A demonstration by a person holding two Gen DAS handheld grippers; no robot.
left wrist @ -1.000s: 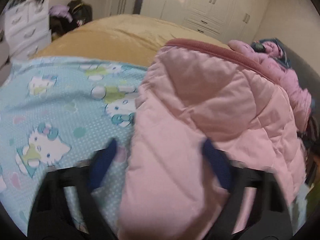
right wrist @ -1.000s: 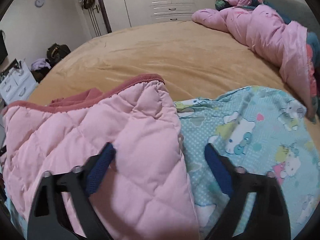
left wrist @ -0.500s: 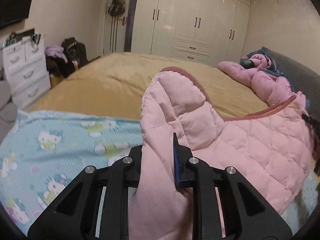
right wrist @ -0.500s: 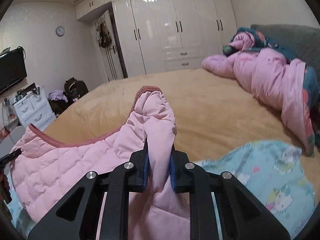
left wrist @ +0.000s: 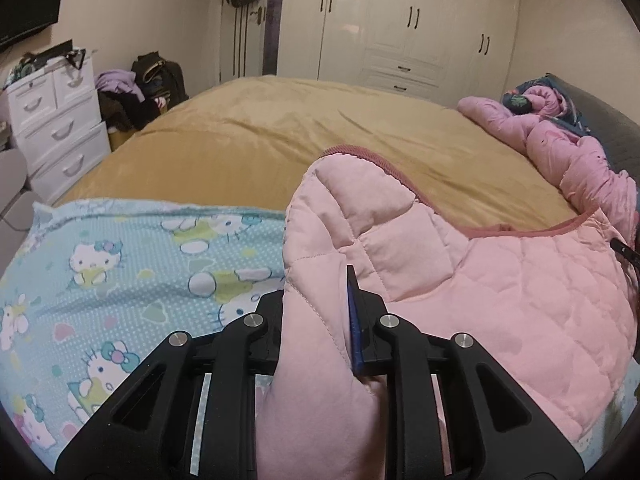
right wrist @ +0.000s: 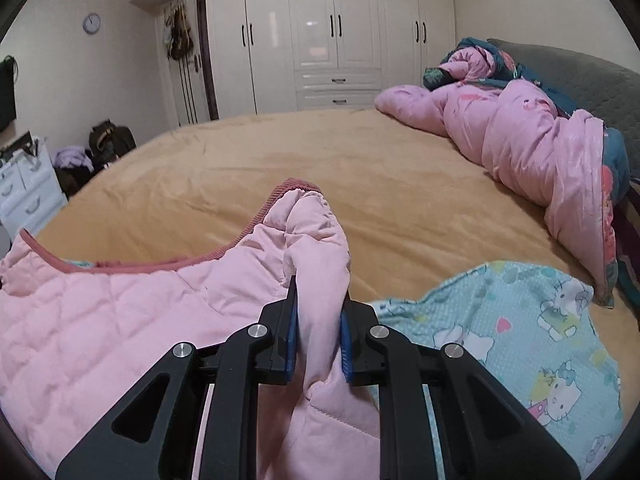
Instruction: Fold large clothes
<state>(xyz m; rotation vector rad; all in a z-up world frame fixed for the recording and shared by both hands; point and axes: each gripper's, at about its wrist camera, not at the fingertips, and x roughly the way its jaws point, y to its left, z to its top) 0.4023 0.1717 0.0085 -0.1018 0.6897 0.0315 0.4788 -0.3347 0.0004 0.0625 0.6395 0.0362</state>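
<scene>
My left gripper (left wrist: 320, 320) and right gripper (right wrist: 318, 332) pinch the soft, puffy pink quilted jacket (left wrist: 500, 300) at its corners; it should drape limply.

No words, brand names or numbers that I can read anywhere, from either of my claws. The blue sheet (left wrist: 120, 264) at the near edge of the bed (right wrist: 280, 168) carries printed cartoon cats and hearts, but no lettering. The wall clock (right wrist: 91, 23) is too small to make out its numerals. The white drawers (left wrist: 56, 120) and wardrobe doors (right wrist: 320, 32) bear no labels I can make out.
</scene>
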